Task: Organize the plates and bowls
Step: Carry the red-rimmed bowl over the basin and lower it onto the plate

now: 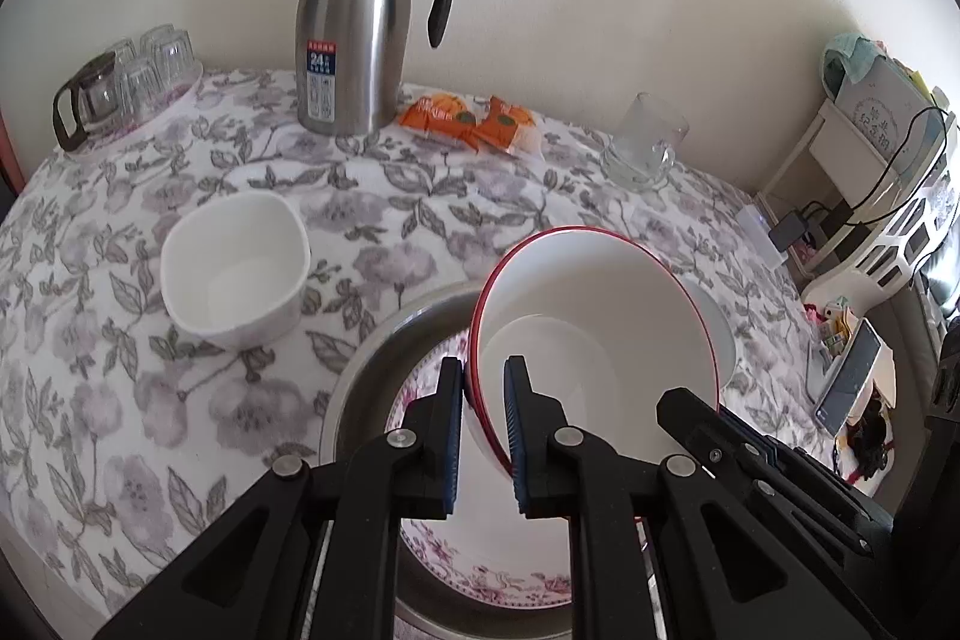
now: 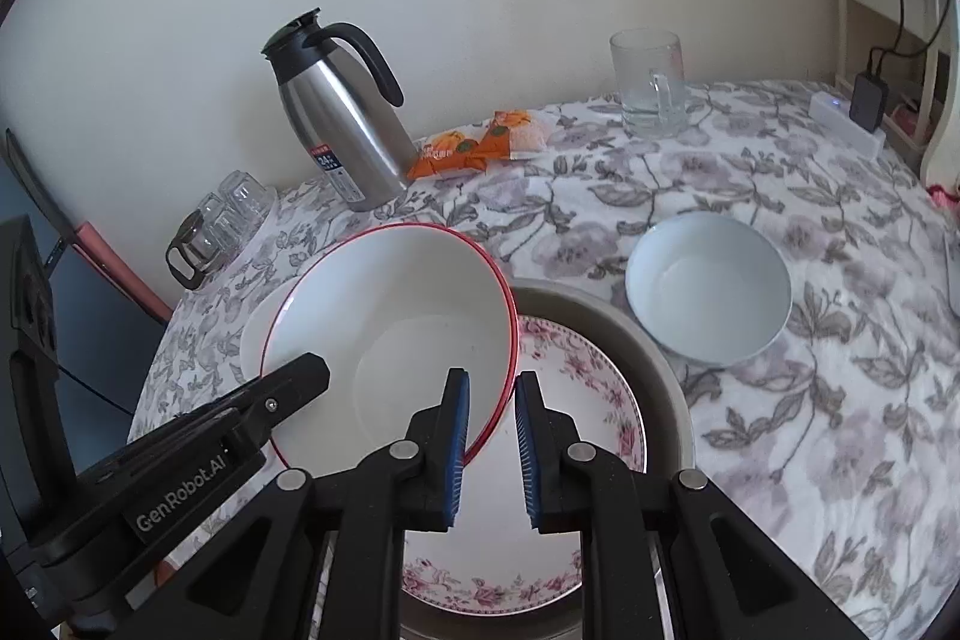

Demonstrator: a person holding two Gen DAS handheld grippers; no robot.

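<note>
Above floral plate (image 1: pixel 480 574) in steel basin (image 1: pixel 360 376): red-rimmed bowl (image 1: pixel 600 304), tilted. Left claw (image 1: pixel 485 436) and right claw (image 2: pixel 491 451) clamped on opposite rim edges. Behind on worktop (image 1: pixel 120 400): white bowl (image 1: pixel 234 268).

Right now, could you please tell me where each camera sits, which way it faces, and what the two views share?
Left wrist view: sits on the left gripper, looking down its fingers at the red-rimmed white bowl clamped by its rim; the right gripper's tip shows at right.
Right wrist view: sits on the right gripper, gripping the bowl's opposite rim; the left gripper shows at left.
Shared: that bowl, the pink-flowered plate in a metal basin, the steel jug.
</note>
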